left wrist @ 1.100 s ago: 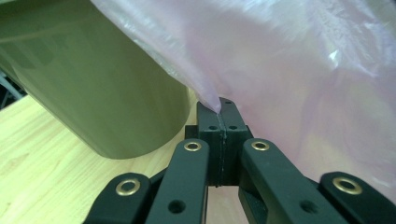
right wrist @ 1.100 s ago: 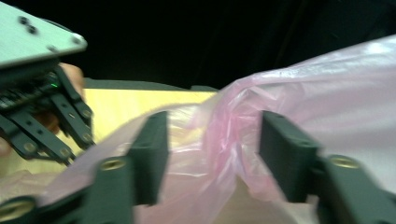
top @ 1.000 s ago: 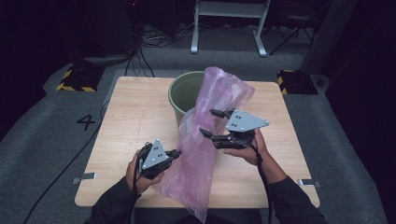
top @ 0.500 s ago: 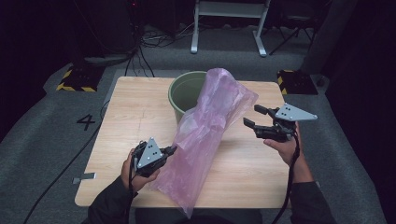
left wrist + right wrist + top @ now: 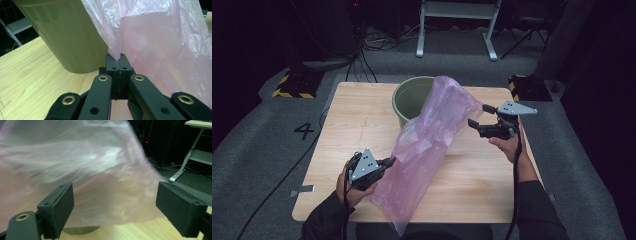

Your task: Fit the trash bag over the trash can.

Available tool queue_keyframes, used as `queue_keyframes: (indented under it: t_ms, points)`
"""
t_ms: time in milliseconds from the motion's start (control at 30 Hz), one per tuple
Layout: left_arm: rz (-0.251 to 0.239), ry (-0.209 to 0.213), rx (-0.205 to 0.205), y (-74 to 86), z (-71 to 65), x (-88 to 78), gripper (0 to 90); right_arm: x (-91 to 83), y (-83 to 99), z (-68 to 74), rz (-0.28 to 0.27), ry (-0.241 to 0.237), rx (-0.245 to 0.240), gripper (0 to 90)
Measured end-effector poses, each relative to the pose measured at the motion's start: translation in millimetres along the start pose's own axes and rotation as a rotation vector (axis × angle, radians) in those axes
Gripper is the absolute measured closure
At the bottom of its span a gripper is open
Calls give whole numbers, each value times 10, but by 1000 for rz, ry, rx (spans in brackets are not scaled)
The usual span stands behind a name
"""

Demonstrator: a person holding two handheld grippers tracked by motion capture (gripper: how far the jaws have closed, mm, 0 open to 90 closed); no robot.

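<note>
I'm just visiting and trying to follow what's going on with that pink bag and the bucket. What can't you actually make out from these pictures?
- High view: the pink plastic bag drapes over the green bucket, hiding its right rim and most of its inside.
- High view: the bag's lower end runs off the bottom edge.
- Left gripper view: the bucket's top and left side are cut off by the frame.
- Right gripper view: the bag is motion-blurred, so its folds and opening cannot be told; the bucket is almost wholly behind it.

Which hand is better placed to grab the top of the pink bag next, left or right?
Right. The right gripper is open beside the pink bag's upper end near the green bin, while the left gripper is shut on the bag's lower edge.
</note>
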State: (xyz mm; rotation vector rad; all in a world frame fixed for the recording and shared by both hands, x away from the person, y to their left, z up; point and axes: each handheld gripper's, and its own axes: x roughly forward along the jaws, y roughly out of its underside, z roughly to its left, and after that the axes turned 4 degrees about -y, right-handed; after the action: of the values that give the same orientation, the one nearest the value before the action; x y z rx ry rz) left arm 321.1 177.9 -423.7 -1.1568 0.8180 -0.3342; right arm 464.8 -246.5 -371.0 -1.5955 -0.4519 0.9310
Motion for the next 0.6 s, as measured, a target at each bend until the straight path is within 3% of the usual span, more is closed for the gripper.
queue_keyframes:
  t_ms: [67,200,300,367,433,500,600]
  points:
    - [6,-3,3,11,9,4,900,3,-31,-48,-1,20,-13,152]
    - [11,2,-4,27,24,39,900,40,-27,-121,-13,10,-18,175]
    - [17,6,2,27,17,55,900,106,8,-130,-1,-39,-23,400]
    - [15,5,2,26,18,55,900,107,-6,-100,4,-51,-48,614]
    - [19,4,2,23,20,49,900,65,-29,-69,-25,-88,-58,761]
    - [13,7,-1,19,19,35,900,-9,-58,-9,-39,-75,-96,864]
    - [5,10,1,7,7,9,900,-105,-86,65,-39,-65,-128,900]
